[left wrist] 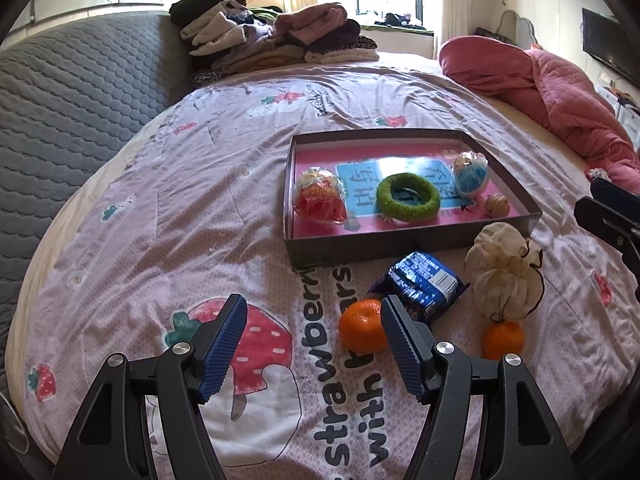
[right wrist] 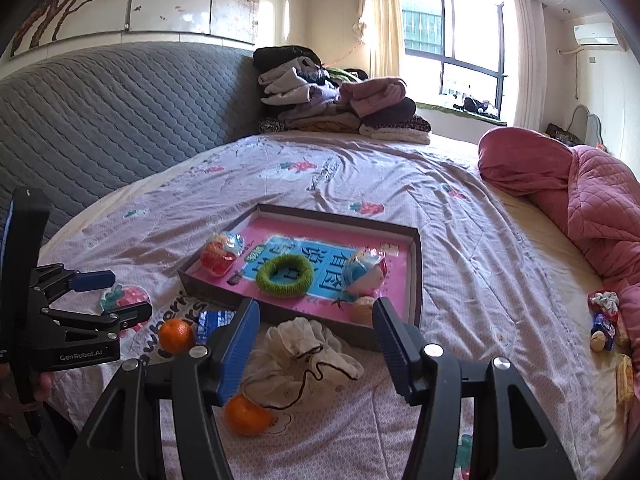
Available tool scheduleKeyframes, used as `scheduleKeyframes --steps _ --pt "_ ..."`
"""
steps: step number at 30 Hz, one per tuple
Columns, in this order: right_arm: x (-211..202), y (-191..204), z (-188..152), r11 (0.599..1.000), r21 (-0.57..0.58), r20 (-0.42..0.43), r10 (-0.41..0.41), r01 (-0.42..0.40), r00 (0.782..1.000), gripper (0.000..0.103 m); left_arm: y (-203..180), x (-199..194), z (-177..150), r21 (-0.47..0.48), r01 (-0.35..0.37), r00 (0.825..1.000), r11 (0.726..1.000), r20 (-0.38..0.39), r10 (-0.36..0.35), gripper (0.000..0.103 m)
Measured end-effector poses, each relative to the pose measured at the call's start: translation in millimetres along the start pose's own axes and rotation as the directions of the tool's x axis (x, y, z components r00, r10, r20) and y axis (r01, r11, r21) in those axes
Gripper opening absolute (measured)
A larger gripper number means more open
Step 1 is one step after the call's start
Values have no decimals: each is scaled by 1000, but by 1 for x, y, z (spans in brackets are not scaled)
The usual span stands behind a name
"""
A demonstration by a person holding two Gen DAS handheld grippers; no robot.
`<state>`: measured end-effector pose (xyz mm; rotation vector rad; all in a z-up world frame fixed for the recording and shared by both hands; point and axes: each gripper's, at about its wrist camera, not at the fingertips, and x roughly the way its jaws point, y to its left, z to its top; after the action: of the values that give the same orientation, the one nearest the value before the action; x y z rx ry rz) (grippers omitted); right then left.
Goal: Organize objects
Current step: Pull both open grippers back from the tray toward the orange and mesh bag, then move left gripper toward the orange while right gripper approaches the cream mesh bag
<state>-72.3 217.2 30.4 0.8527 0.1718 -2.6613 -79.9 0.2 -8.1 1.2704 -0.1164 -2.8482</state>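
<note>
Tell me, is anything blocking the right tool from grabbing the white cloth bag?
Nothing visible. The right tool is open with the white cloth bag lying just ahead of it on the bed. An orange touches the bag's near edge, below the left finger.

The left gripper point(left wrist: 313, 340) is black, built of angular arms with triangular cut-outs and round silver screws at the joints, and its two fingers carry ribbed blue pads point(left wrist: 224, 344). The right gripper point(right wrist: 316, 344) has the same black frame, silver screws and ribbed blue pads point(right wrist: 236, 354). Seen from the side in the right wrist view, the left gripper's black body bears white "GenRobot.AI" lettering point(right wrist: 83, 357), and a hand point(right wrist: 42, 386) shows just below it.
</note>
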Motion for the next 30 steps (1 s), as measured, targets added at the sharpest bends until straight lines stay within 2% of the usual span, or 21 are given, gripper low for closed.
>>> scheduleKeyframes --steps 30 --pt "20 -2 -22 1000 9 -93 0 1 996 58 -11 19 -21 25 51 995 998 -86 -49 71"
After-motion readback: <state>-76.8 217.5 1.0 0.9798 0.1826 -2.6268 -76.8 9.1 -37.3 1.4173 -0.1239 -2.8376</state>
